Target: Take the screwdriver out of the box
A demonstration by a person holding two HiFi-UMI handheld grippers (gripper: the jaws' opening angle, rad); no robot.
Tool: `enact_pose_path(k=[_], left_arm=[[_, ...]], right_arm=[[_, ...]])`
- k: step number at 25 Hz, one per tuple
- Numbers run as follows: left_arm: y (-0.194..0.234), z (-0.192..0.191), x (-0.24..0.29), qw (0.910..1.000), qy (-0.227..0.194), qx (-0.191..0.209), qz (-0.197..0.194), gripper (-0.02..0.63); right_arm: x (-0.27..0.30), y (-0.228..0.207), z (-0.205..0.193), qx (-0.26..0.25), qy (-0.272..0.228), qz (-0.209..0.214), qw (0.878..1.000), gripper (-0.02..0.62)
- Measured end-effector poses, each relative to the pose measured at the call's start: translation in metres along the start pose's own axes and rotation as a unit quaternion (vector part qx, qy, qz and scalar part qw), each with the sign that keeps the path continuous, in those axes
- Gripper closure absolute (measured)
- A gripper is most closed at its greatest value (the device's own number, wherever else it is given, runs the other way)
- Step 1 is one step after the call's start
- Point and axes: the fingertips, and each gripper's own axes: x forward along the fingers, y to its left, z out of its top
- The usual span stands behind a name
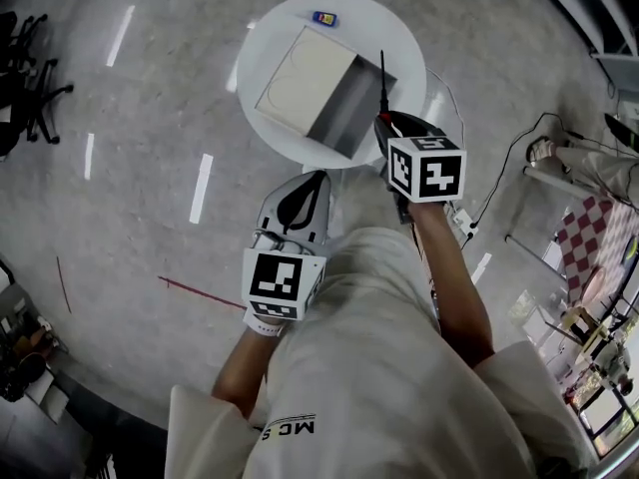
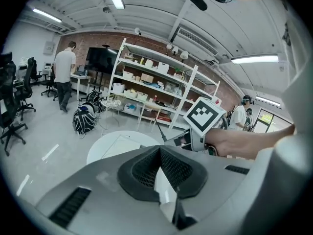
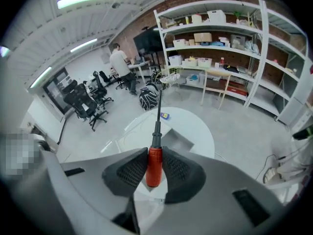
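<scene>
gripping the red-handled screwdriver (image 3: 154, 166) in my right gripper's (image 1: 397, 133) clenched jaws, clear of the box (image 1: 305, 78) on the round desk (image 1: 394, 38); left gripper's (image 2: 160, 150) jaws pressed together, empty. removal seems done; next, set it down.

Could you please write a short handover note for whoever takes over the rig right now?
Right claw: shut on the screwdriver, gripping its red handle, shaft pointing forward towards the table.
Left claw: shut, empty, held back from the table, near the person's body.
Box: open on the round white table.
Done: the screwdriver appears lifted clear of the box.
Left: probably only setting it down on a bare part of the table; a small blue item lies beyond the box.
</scene>
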Motion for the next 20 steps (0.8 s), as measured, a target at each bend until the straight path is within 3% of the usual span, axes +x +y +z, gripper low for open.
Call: enact_pose_path(k=[10, 20], left_arm=[[-0.005, 0.035, -0.025, 0.9989, -0.042, 0.018, -0.006, 0.6], [-0.01, 0.077, -0.05, 0.9946, -0.09, 0.05, -0.012, 0.6]], right_arm=[[-0.079, 0.02, 0.032, -0.03, -0.088, 0.033, 0.995, 0.445], [-0.162, 0.049, 0.069, -0.08, -0.221, 0.1, 0.967, 0.444]])
